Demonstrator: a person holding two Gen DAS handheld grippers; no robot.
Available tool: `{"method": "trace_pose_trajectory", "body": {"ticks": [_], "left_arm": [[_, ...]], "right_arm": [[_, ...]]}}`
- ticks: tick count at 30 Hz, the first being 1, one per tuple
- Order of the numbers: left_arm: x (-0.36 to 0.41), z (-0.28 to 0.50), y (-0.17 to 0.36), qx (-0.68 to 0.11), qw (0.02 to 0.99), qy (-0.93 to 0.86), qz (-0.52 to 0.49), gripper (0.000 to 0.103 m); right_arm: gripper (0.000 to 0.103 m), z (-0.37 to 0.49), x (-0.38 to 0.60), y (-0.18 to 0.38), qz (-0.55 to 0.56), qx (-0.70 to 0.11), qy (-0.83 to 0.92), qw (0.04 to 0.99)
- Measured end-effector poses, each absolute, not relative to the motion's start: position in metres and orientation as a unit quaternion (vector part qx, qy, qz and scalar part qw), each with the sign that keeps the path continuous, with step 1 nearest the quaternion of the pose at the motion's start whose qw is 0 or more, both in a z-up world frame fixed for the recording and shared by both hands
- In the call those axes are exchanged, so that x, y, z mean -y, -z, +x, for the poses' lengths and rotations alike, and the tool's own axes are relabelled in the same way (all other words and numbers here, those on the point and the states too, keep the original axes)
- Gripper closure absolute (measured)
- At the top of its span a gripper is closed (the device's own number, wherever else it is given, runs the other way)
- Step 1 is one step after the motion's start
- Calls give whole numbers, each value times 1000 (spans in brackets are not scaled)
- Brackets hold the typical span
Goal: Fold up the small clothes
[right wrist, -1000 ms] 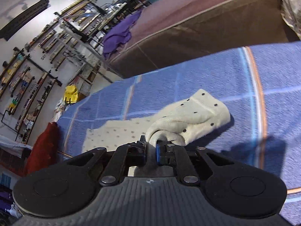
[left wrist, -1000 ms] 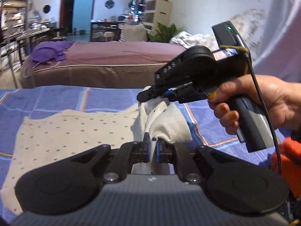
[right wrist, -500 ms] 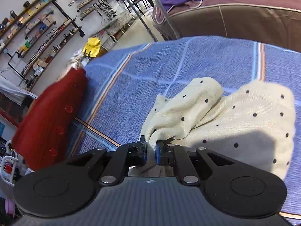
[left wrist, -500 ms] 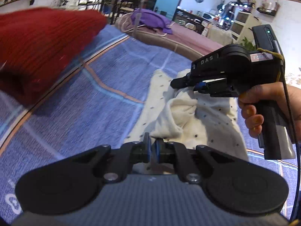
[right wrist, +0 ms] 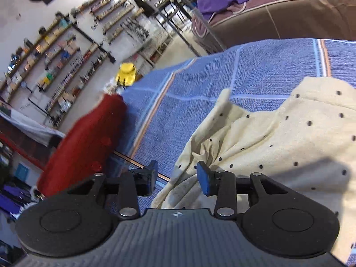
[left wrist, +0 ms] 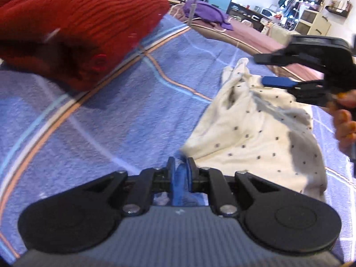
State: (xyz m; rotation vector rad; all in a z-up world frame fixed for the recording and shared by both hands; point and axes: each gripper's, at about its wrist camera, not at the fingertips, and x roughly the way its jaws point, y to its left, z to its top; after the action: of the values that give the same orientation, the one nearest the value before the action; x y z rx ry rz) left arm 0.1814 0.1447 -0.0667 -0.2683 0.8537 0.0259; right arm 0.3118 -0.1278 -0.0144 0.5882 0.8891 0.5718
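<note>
The right gripper (right wrist: 176, 179) is standing with its jaws wide apart; they have just been opening, and the soft fold of the cream dotted garment (right wrist: 278, 138) that they were pinching half a second ago is now lying loose between and beneath them, with neither blue pad pressing on it. In the left wrist view, the same gripper (left wrist: 264, 70) is hovering just above the garment's far, bunched end.

The left gripper (left wrist: 179, 172) is showing only a narrow gap, its jaws having just been easing apart. The cloth that was clamped there is now beside the right finger, and blur is making it hard to tell whether the hem is still caught; it looks released.

The garment (left wrist: 255, 131) is a thin knit, pale cream with small dark dots, and is lying crumpled and doubled over on the blue blanket (left wrist: 111, 115), a nubbly weave crossed by orange and pale stripes. A ribbed red cardigan (left wrist: 73, 24) with round buttons is resting on the blanket's far left, well apart from the garment.
</note>
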Motion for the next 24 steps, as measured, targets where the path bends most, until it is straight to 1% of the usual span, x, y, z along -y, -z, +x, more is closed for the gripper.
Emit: {"method": "trace_pose_trajectory", "body": {"ticks": [1,2,3,4,5,6,8,10,13,18,21,24], "left_arm": [[-152,173,65,-416,900,-14,-131,91],[-157,171,64,-418,898,-14,-135,88],[-159,169,62,-420,897,-12,-138,80],[-159,167,60,-421,897,-8,-137,66],[-158,168,57,-419,898,-4,-131,57],[-154,164,53,-416,901,0,-121,46],[-142,159,45,-412,906,13,-97,45],[-129,158,39,-418,904,28,-86,36],[-112,153,34,-422,902,42,-83,31],[-90,147,31,-425,901,65,-66,20],[-86,151,37,-434,894,76,-81,17],[-92,153,47,-441,885,82,-123,14]], "right_arm": [[24,308,133,12,279,-413,-268,824],[22,303,137,10,281,-407,-265,827],[19,298,143,8,283,-400,-264,831],[15,293,146,6,284,-394,-263,834],[14,287,151,3,282,-387,-259,839],[10,281,156,1,276,-383,-255,844],[7,271,159,-5,253,-378,-248,855],[0,259,164,-9,225,-368,-241,869],[0,242,175,-9,208,-359,-228,881],[0,229,199,7,237,-357,-189,884],[0,221,213,24,259,-365,-161,879],[0,215,220,44,282,-379,-151,868]]}}
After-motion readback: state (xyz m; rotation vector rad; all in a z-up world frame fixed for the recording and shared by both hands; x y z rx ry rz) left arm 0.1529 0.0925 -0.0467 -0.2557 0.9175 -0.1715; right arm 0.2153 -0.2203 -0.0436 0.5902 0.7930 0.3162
